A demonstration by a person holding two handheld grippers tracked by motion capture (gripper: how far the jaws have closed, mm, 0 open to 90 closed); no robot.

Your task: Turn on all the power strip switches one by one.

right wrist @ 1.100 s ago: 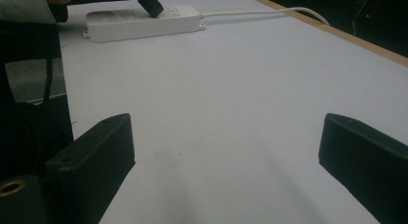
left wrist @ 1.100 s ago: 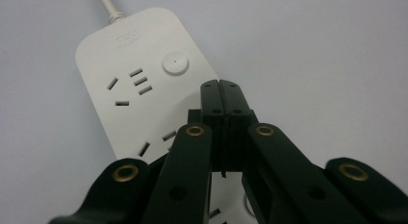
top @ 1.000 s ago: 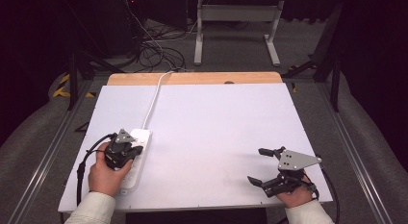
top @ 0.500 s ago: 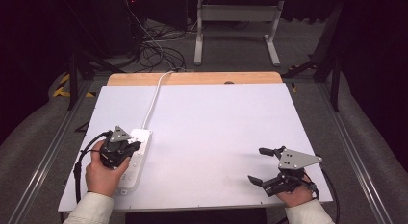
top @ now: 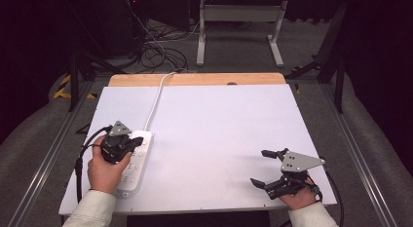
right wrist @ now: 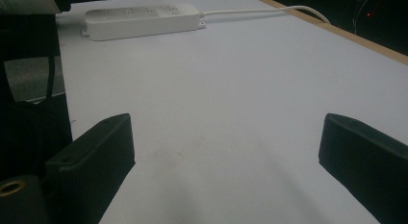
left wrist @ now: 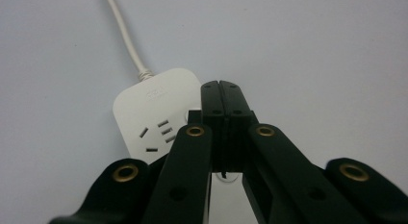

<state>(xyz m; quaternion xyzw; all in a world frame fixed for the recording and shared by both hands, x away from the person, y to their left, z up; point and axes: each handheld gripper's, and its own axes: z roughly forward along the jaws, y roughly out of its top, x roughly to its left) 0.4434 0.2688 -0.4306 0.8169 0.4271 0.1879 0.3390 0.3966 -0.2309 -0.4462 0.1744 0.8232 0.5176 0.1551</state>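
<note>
Left claw (top: 127, 145) is clenched empty, tips poised over the long white plastic power strip (top: 136, 161) near the bench's left edge, probably about to press a switch, while the right claw (top: 269, 167) idles released.

Bright white desk, dark room around it

The white-topped desk (top: 234, 134) is evenly lit from above, while the floor and background fall into deep black. In the right gripper view, soft shadows spread under the near, blurred black jaws; in the left gripper view, the closest parts are out of focus.
</note>
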